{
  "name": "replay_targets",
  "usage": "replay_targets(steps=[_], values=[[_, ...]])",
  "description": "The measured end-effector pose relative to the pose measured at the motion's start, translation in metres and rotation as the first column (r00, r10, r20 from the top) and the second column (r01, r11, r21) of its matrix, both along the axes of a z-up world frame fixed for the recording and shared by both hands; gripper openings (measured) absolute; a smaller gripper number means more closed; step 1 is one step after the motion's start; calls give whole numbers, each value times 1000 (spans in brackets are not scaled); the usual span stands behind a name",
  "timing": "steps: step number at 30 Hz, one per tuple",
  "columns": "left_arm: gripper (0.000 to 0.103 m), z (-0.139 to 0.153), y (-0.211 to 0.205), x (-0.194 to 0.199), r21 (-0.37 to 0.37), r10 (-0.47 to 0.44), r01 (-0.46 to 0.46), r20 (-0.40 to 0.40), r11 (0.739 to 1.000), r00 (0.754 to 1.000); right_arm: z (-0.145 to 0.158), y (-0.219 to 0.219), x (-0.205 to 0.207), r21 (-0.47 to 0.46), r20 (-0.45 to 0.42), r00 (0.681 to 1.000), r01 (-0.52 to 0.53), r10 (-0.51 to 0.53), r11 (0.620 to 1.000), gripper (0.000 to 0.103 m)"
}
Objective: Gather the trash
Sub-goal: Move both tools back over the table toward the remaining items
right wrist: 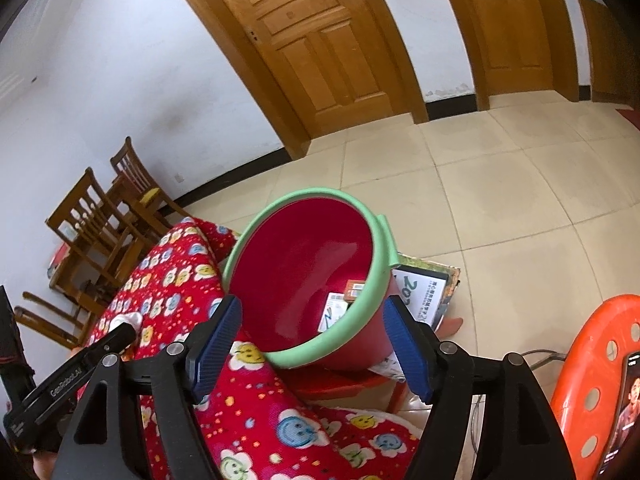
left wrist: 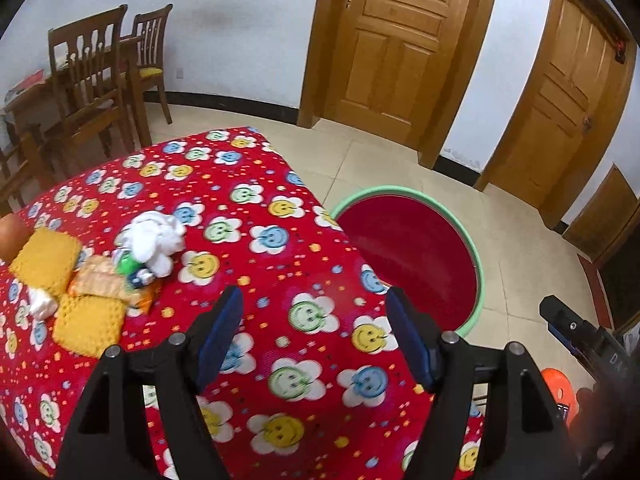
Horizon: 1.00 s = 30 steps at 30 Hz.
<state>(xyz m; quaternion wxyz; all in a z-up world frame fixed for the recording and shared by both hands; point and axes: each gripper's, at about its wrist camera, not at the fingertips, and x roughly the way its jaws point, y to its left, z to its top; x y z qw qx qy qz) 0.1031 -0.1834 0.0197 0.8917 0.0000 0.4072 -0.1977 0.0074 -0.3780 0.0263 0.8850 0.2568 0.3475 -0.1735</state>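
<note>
My left gripper [left wrist: 314, 292] hangs open over the red smiley-flower tablecloth [left wrist: 280, 208], nothing between its blue pads. To its left lies a trash pile: a crumpled white tissue [left wrist: 154, 240], a snack wrapper [left wrist: 100, 280], a small green item [left wrist: 127, 266], and two yellow knitted pads [left wrist: 46, 260]. A red bucket with a green rim [left wrist: 472, 256] stands off the table's right edge. My right gripper [right wrist: 313, 300] is open and bare above the bucket [right wrist: 376, 248], which holds a few small boxes [right wrist: 354, 290].
Wooden chairs [left wrist: 92, 80] stand at the wall behind the table. Closed wooden doors [left wrist: 392, 40] fill the far wall. An orange plastic stool [right wrist: 592, 360] carries a phone [right wrist: 624, 412]. A calendar [right wrist: 426, 292] lies on the tiled floor behind the bucket.
</note>
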Motion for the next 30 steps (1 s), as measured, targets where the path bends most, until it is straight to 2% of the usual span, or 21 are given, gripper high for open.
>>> replay_targets(steps=[17,30], values=[[73,18,91,-20,-16,144,-143,40,990,989,7,63,17,-36,-9,990,-139,139,990,75],[73,21,172,-29,-11,294,-294,63,956,954,-3,106,36,-38,-46,970,-242,240,970,75]])
